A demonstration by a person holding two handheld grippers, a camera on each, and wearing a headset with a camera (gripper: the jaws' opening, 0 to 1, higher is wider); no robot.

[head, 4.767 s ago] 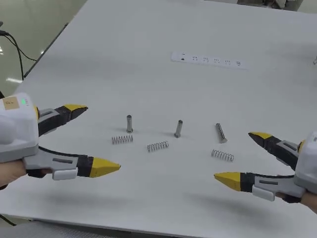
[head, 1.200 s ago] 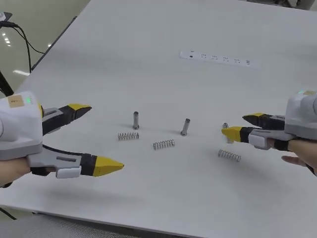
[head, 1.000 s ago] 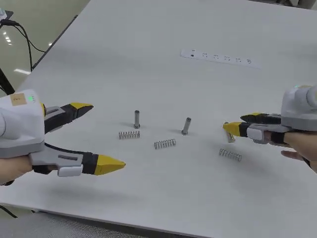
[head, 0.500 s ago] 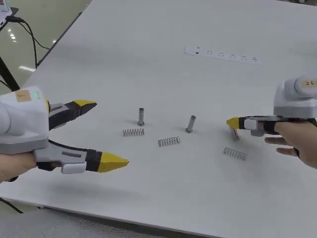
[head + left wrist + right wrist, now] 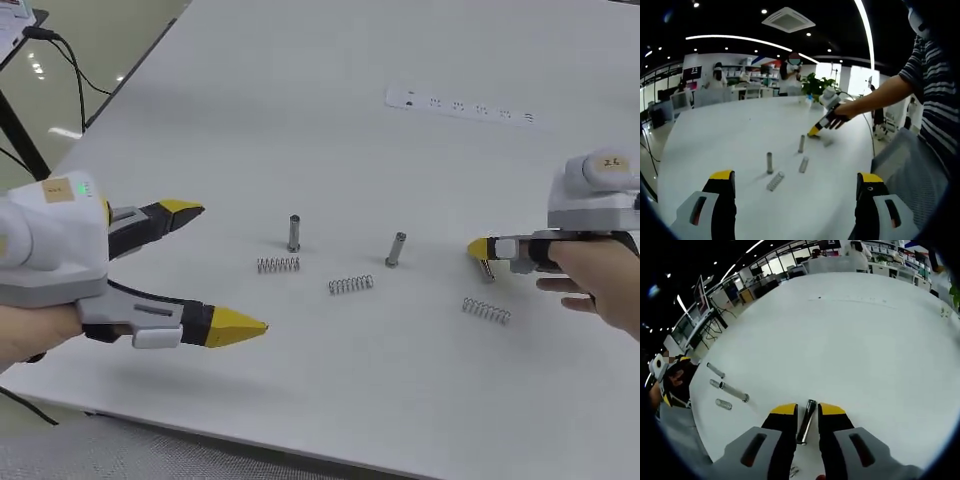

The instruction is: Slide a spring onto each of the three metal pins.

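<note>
Left gripper [image 5: 230, 267]: fingers wide apart, holding nothing, above the near part of the counter [image 5: 330, 400]. Three springs lie flat beyond it: left spring [image 5: 278, 264], middle spring [image 5: 350, 285], right spring [image 5: 486, 311]. Just behind them stand the left pin [image 5: 294, 232] and middle pin [image 5: 395, 250], both bare. Right gripper [image 5: 808, 411]: fingers narrowed closely either side of the right pin [image 5: 806, 421]; whether they grip it cannot be told. Power strip [image 5: 467, 107] lies farthest back.
</note>
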